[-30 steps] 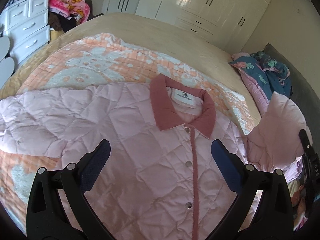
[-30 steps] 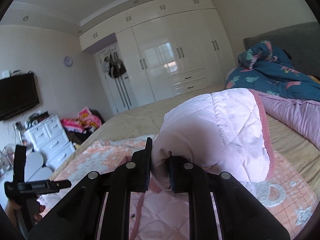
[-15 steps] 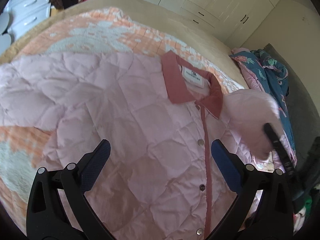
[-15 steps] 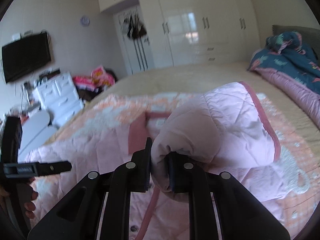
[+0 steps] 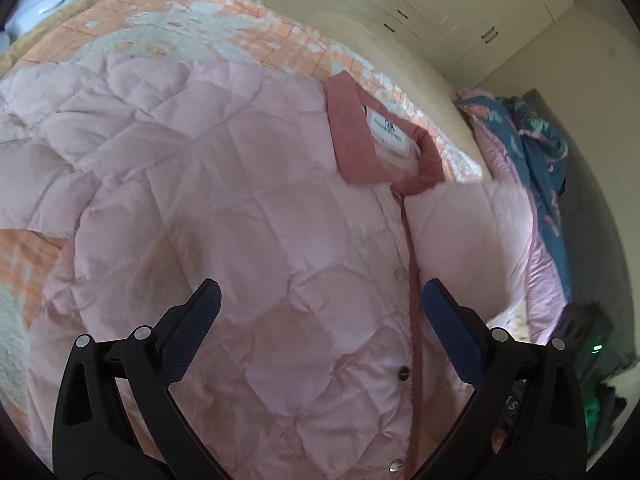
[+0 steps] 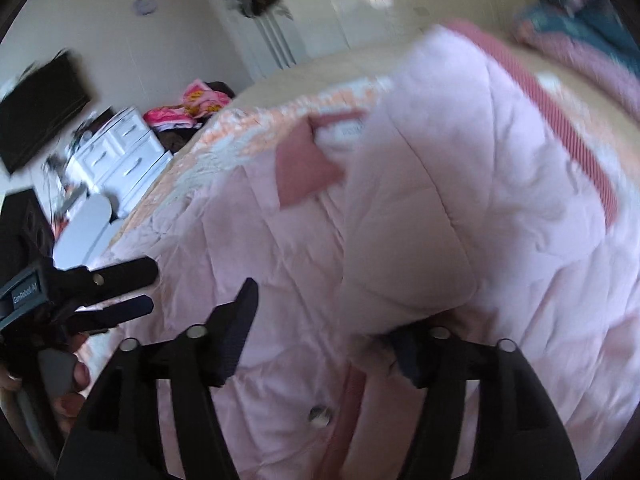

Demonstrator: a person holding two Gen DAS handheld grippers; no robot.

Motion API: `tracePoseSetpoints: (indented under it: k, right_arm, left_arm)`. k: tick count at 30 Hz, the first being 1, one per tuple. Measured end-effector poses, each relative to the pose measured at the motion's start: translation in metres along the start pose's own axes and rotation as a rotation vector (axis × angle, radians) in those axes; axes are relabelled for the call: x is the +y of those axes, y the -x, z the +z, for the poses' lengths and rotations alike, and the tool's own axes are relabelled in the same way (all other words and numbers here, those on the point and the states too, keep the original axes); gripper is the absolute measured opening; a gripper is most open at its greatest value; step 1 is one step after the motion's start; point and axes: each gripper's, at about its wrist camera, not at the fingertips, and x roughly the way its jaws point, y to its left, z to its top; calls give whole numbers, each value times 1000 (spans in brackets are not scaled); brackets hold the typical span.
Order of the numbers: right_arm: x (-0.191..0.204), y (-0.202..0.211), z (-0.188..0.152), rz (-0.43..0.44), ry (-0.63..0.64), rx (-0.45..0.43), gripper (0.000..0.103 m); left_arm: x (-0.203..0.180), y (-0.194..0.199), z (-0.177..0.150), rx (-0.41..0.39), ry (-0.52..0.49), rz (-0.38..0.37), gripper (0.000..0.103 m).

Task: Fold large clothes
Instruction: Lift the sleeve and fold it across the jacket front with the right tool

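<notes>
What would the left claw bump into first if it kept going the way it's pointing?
Most likely the pink quilted jacket spread on the bed. The left claw is open with nothing between its fingers and points down at the jacket's front, beside the snap buttons. Exact depth is hard to judge.

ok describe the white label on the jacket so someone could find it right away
On the bed's orange and white patterned blanket lies a pale pink quilted jacket. At its top is a darker rose-pink collar, and the small white rectangular label sits inside it, the only white patch on the jacket.
</notes>
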Motion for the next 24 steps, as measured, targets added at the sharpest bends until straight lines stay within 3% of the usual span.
tracePoseSetpoints:
  k: [3, 4, 5, 6, 7, 10, 15, 19, 24]
  right_arm:
    - [-35, 21, -7, 10, -290, -88, 75]
    - [-42, 26, -9, 19, -338, -119, 75]
    - [-46, 29, -9, 25, -347, -139, 68]
    - [-45, 31, -8, 12, -320, -148, 57]
    - [-40, 33, -5, 9, -266, -162, 41]
    - [-20, 45, -1, 4, -129, -224, 22]
    - [39, 57, -1, -67, 230, -283, 19]
    - [76, 42, -15, -113, 462, -232, 18]
    - [89, 15, -34, -154, 599, -136, 18]
  left_arm:
    - [7, 11, 8, -28, 20, 2, 95]
    - [9, 14, 10, -34, 31, -6, 95]
    - [12, 18, 12, -41, 43, -15, 95]
    - [14, 22, 14, -45, 50, -20, 95]
    - [15, 23, 15, -47, 54, -21, 95]
    - [20, 31, 20, -51, 79, -46, 95]
    - [26, 44, 27, -72, 117, -118, 95]
    - [35, 53, 33, -71, 170, -206, 95]
    - [39, 46, 31, -39, 224, -266, 95]
